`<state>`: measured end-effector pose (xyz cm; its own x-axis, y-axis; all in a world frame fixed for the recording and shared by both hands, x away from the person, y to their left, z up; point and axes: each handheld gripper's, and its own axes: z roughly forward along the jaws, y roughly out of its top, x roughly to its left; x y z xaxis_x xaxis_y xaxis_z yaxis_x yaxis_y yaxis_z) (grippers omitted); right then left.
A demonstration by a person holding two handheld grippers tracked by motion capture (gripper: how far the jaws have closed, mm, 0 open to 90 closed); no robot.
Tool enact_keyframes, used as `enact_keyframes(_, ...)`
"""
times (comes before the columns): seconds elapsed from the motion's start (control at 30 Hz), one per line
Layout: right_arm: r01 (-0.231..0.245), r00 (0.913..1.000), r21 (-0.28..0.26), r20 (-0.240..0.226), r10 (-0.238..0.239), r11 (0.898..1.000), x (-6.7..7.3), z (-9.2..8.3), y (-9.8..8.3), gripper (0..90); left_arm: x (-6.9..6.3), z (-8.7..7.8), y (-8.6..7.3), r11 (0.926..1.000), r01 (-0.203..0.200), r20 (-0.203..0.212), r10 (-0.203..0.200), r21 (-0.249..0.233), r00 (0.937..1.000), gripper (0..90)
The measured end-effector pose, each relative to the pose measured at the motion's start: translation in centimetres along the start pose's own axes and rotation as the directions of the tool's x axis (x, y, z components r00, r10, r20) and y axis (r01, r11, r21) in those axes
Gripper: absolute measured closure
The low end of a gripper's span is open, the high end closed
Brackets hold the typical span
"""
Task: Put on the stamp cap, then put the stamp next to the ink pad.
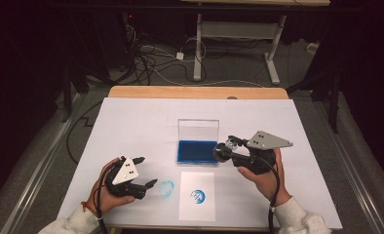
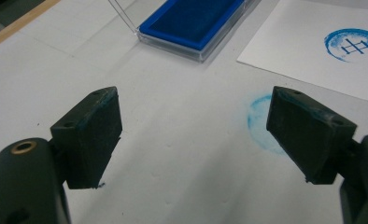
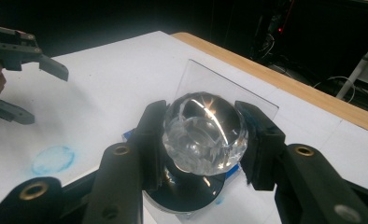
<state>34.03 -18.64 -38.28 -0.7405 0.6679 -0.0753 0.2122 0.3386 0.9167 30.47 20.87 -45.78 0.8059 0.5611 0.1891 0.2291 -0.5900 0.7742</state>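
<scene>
Over the open blue ink pad [image 1: 197, 150], whose clear lid stands upright, the right gripper [image 3: 204, 135] clamps a faceted clear-knobbed stamp [image 3: 204, 133] with a round black base. Nearer the person, the left gripper [image 2: 194, 133] rests with jaws apart beside a smudged blue ring [image 2: 261, 123] and a white paper sheet [image 1: 197, 208] bearing a round blue print [image 1: 197, 196].

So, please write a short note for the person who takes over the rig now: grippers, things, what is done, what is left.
Right gripper: shut on the clear-handled stamp, held at the open ink pad.
Left gripper: open, empty, low over the table beside a faint blue smudge.
White paper lies in front of the pad.
Done: one blue print on the paper.
Left: probably inking and stamping again; the smudge may need wiping.
</scene>
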Motion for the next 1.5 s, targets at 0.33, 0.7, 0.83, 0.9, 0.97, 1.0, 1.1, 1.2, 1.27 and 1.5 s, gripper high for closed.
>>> enact_keyframes(0.33, -0.003, 0.9998, 0.015, 0.019, 0.003, 1.0, -0.6, -0.3, 0.0, 56.8, 0.1, -0.5, -1.1, 0.9998, 0.019, -0.01, -0.019, 0.012, 0.9998, 17.9)
enact_keyframes(0.7, -0.01, 0.9988, 0.04, 0.048, 0.008, 0.999, -1.8, -0.2, -0.2, 56.8, 0.1, -0.5, -1.6, 0.9989, 0.033, -0.003, -0.033, 0.033, 0.9995, 17.8)
enact_keyframes(0.83, -0.006, 0.9982, 0.058, 0.059, 0.003, 0.998, -2.2, 0.1, -0.3, 56.8, 0.1, -0.5, -1.6, 0.9988, 0.034, -0.001, -0.034, 0.034, 0.9994, 17.9)
enact_keyframes(0.9, -0.008, 0.998, 0.066, 0.063, 0.003, 0.998, -2.4, 0.2, -0.4, 56.8, 0.1, -0.5, -1.6, 0.9988, 0.032, 0.0, -0.032, 0.037, 0.9995, 17.9)
enact_keyframes(0.97, -0.006, 0.9979, 0.076, 0.065, 0.001, 0.997, -2.6, 0.3, -0.5, 56.8, 0.0, -0.5, -1.6, 0.9989, 0.028, -0.001, -0.028, 0.038, 0.9996, 17.9)
enact_keyframes(1.0, -0.006, 0.9976, 0.078, 0.069, 0.001, 0.997, -2.7, 0.3, -0.5, 56.8, 0.0, -0.5, -1.6, 0.9989, 0.029, -0.001, -0.029, 0.038, 0.9996, 17.9)
enact_keyframes(1.1, -0.001, 0.9971, 0.091, 0.076, -0.006, 0.996, -2.8, 0.6, -0.5, 56.8, 0.1, -0.5, -1.6, 0.9987, 0.035, -0.001, -0.035, 0.039, 0.9994, 17.8)
enact_keyframes(1.2, 0.0, 0.9972, 0.107, 0.074, -0.008, 0.994, -2.9, 1.1, -0.6, 56.8, 0.1, -0.3, -1.6, 0.9986, 0.034, 0.0, -0.034, 0.042, 0.9994, 17.9)
enact_keyframes(1.27, -0.005, 0.9976, 0.119, 0.07, -0.003, 0.993, -3.1, 1.5, -0.6, 56.8, 0.1, -0.3, -1.6, 0.9983, 0.033, 0.001, -0.033, 0.047, 0.9994, 17.9)
enact_keyframes(1.5, -0.004, 0.998, 0.172, 0.062, -0.007, 0.985, -3.1, 3.1, -1.1, 56.8, 0.1, -0.2, -1.6, 0.998, 0.034, 0.002, -0.034, 0.053, 0.9994, 17.9)
